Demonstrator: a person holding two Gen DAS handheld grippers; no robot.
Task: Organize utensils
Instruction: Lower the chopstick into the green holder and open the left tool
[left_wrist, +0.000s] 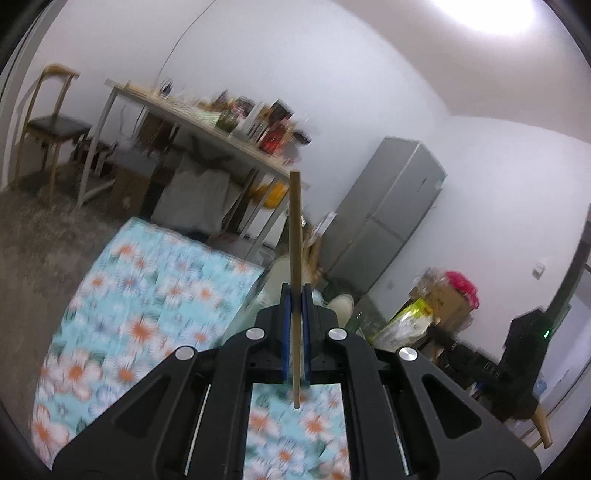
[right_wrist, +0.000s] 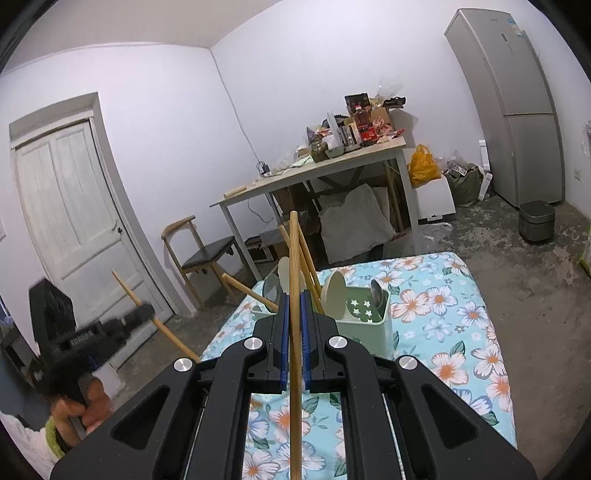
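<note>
Utensil holder (right_wrist: 364, 314) on table (right_wrist: 480, 332); spoons (right_wrist: 334, 293) inside; chair (right_wrist: 207, 254) behind, left

Left chopstick (left_wrist: 295, 240): we see a plain pale wooden stick, nearly upright, clamped at its lower part between blue pads.
Right chopstick (right_wrist: 294, 295): same wood, upright, pinched mid-length between blue pads.
Utensil holder (right_wrist: 364, 317): pale green, with star cut-outs, upright on our floral cloth.
Holder contents: we count further chopsticks (right_wrist: 308, 269) leaning, a cream spatula (right_wrist: 333, 293), and metal spoons (right_wrist: 272, 288).
</note>
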